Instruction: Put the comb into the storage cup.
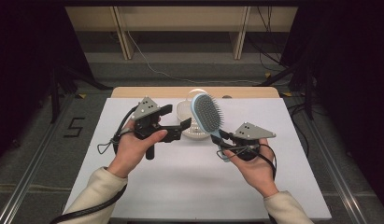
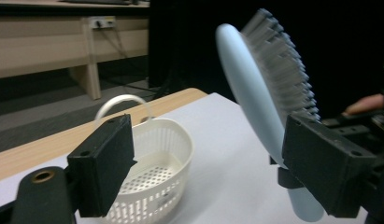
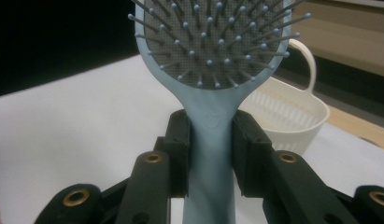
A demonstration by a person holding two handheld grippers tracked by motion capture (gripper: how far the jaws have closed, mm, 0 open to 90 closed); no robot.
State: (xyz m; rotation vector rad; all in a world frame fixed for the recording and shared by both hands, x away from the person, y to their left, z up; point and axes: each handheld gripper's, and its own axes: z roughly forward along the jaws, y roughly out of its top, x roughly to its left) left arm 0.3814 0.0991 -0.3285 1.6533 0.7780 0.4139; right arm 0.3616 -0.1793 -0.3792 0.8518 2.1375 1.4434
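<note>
A light blue hairbrush (image 1: 208,113) with a grey bristle pad stands nearly upright above the table, its handle (image 3: 210,140) clamped in my right gripper (image 1: 225,138), which is shut on it. The brush head (image 2: 259,88) rises just beyond the far jaw in the left gripper view. My left gripper (image 1: 179,118) is held above the table to the left of the brush, open, with nothing between its jaws. A white perforated basket (image 1: 192,122) with a loop handle sits on the table behind and between the grippers, also the basket (image 2: 157,177) and the basket (image 3: 292,119).
A white mat (image 1: 194,168) covers the table, with a strip of bare wood (image 1: 152,92) at its far edge. Dark floor, cables and wooden furniture legs lie beyond the table.
</note>
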